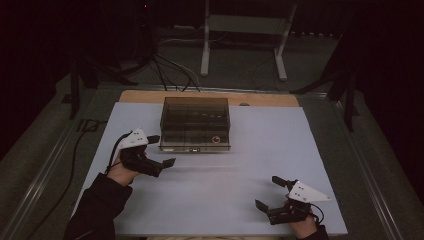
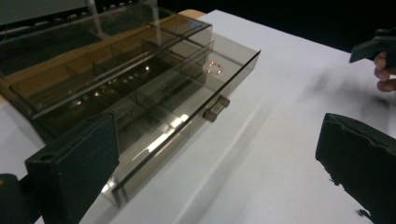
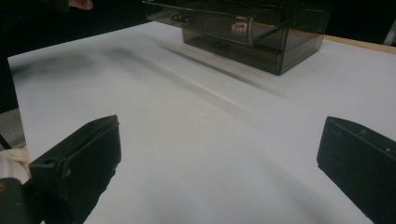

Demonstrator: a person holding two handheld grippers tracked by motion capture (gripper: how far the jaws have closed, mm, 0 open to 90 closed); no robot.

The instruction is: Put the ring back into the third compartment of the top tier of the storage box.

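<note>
A smoked clear drawer box [image 1: 195, 122] stands at the back middle of the white board [image 1: 215, 200]. Its upper drawer [image 2: 187, 88] is pulled out a little, with a small handle [image 2: 215, 108] on the front. A small round pale thing [image 2: 215, 67] lies inside the drawer; I cannot tell what it is. My left gripper [image 1: 161, 150] is open and empty just left of the drawer front [image 2: 217, 172]. Near the front right corner my right gripper [image 1: 269, 193] is open and empty, pointing at the far-off box [image 3: 243, 28].
The white board lies on a wooden table whose edge [image 1: 150, 96] shows at the back. A metal stand [image 1: 245, 40] and cables [image 1: 170, 70] are on the floor behind. The other gripper and a hand [image 2: 380, 56] appear at the left gripper view's top right.
</note>
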